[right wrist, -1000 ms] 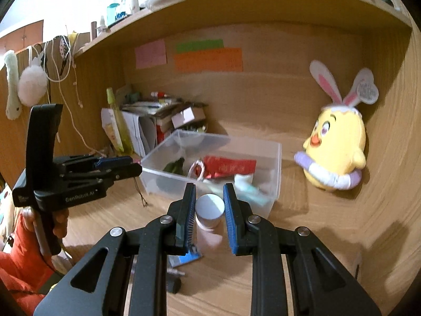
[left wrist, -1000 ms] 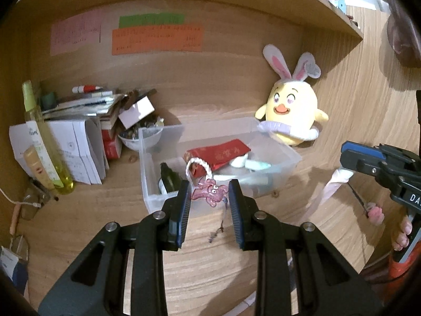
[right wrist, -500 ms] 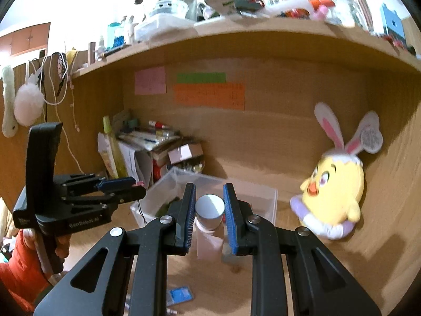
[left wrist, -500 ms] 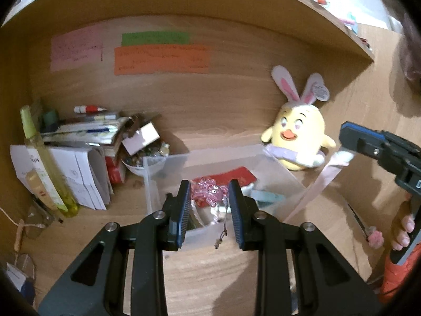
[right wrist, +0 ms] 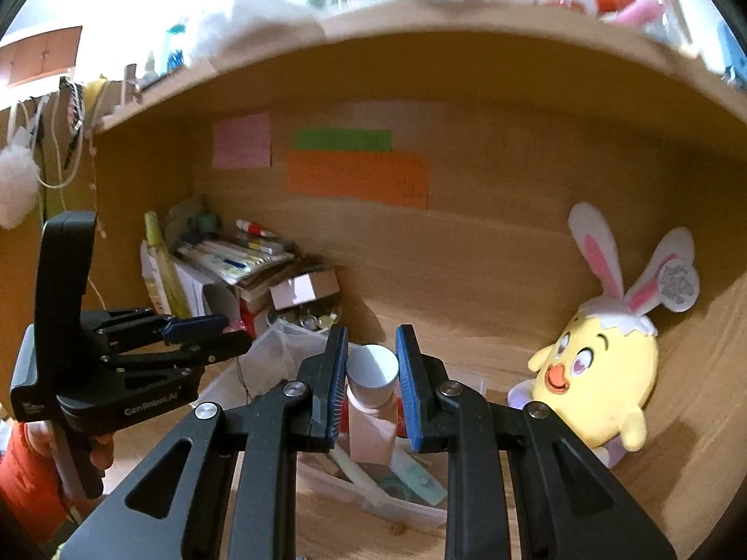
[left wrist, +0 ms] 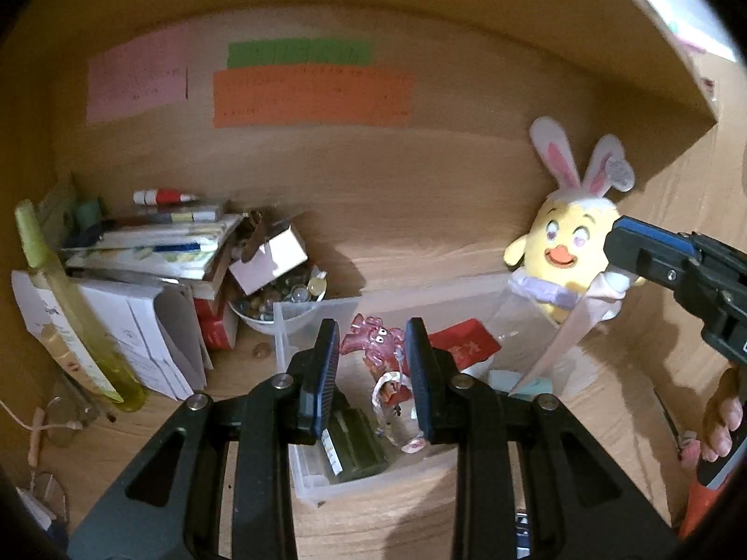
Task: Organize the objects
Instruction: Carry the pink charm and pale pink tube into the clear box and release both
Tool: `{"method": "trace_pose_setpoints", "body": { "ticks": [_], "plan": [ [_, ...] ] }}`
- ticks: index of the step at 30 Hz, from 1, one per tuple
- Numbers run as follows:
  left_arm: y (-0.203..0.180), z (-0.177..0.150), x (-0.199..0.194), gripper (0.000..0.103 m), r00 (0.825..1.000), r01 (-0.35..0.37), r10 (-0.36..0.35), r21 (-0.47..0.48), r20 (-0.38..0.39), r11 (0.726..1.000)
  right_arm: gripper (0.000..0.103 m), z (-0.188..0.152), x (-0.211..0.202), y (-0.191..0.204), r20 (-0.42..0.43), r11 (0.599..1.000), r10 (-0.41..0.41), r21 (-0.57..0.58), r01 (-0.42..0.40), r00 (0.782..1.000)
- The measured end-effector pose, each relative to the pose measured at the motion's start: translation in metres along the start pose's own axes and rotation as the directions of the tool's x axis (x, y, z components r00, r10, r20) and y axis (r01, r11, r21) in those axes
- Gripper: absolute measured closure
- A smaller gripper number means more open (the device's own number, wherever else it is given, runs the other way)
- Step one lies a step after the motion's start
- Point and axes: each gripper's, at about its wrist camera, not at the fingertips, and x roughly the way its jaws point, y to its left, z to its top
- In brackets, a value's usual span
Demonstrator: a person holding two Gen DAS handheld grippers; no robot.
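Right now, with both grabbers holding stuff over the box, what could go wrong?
The pink charm hangs in the left gripper with its cord dangling; that cord could snag the clear box wall. The right gripper pinches the pink tube just under its cap, so it might swing or slip.

The right gripper [right wrist: 372, 375] is clamped on a pale pink tube [right wrist: 371, 415] with a white cap, which hangs down between its blue pads. Directly below and ahead of it sits a clear plastic bin [right wrist: 280, 340] holding small items. To its left, the left gripper [right wrist: 229, 338] pinches something small and pink at its tips. To its right, a yellow plush chick [right wrist: 602, 368] with rabbit ears leans in the corner. Stacked papers [right wrist: 233, 256] lie beyond, to the left.
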Motion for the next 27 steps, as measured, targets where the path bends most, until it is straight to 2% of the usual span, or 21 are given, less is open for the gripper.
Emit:
{"method": "trace_pose_setpoints", "body": {
  "ticks": [10, 16, 22, 24, 26, 27],
  "plan": [
    [0.007, -0.015, 0.051, 0.074, 0.993, 0.006, -0.007, -0.008, -0.118, 1.000, 0.084, -0.011, 0.044, 0.006, -0.085, 0.999, 0.033, -0.013, -0.034, 0.996],
    [0.007, -0.022, 0.065, 0.074, 0.988, 0.016, -0.017, -0.005, -0.154, 1.000, 0.084, -0.018, 0.067, 0.007, -0.130, 0.999, 0.022, -0.030, -0.026, 0.991],
    [0.004, -0.028, 0.074, 0.073, 0.981, 0.034, -0.031, 0.011, -0.191, 0.999, 0.083, -0.026, 0.068, -0.006, -0.150, 1.000, 0.003, -0.016, -0.005, 0.989],
    [0.002, -0.030, 0.075, 0.069, 0.979, 0.038, -0.033, 0.018, -0.201, 0.999, 0.082, -0.029, 0.065, -0.009, -0.155, 1.000, -0.015, -0.023, 0.011, 0.988],
    [0.000, -0.031, 0.073, 0.056, 0.979, 0.042, -0.037, 0.021, -0.200, 0.999, 0.082, -0.033, 0.060, -0.014, -0.152, 1.000, -0.020, -0.014, 0.018, 0.988],
    [-0.001, -0.031, 0.071, 0.054, 0.980, 0.041, -0.035, 0.025, -0.194, 0.999, 0.081, -0.035, 0.058, -0.018, -0.154, 1.000, -0.021, -0.005, 0.021, 0.988]
  ]
}}
